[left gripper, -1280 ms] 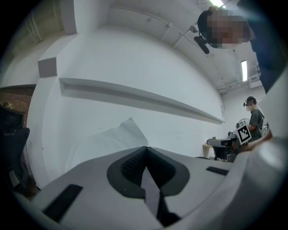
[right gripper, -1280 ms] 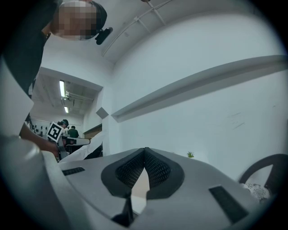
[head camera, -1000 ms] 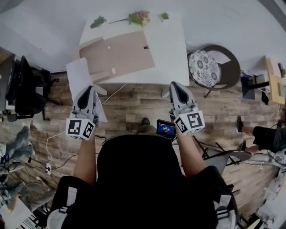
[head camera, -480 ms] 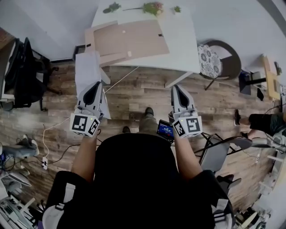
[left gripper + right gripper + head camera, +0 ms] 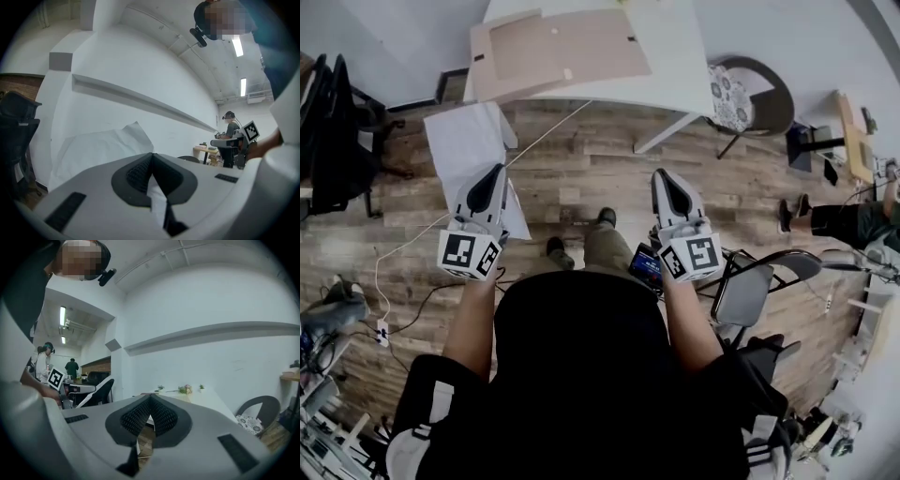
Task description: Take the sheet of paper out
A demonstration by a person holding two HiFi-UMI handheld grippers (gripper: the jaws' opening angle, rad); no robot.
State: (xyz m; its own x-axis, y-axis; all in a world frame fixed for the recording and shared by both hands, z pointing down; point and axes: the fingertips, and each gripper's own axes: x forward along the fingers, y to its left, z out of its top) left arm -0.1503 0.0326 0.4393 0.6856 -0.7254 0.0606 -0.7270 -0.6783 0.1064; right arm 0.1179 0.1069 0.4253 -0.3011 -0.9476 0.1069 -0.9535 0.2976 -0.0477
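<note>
A white sheet of paper (image 5: 464, 150) hangs over the wooden floor, and my left gripper (image 5: 495, 172) is shut on its near edge. In the left gripper view the sheet (image 5: 93, 147) spreads beyond the jaws, and a strip of it is pinched at the left gripper (image 5: 151, 157). The brown cardboard folder (image 5: 562, 47) lies flat on the white table (image 5: 680, 56), well ahead of both grippers. Level with the left one, my right gripper (image 5: 662, 176) is shut with nothing in it. In its own view the right gripper (image 5: 150, 398) points towards the table (image 5: 201, 397).
A round chair with a floral cushion (image 5: 741, 89) stands to the right of the table. A black office chair (image 5: 328, 131) is at the left, a folding chair (image 5: 750, 291) at my right. A white cable (image 5: 403, 253) trails over the floor.
Both grippers have drawn back from the table, the left one carrying the sheet with it. The table and folder now lie farther off, at the top of the head view.
</note>
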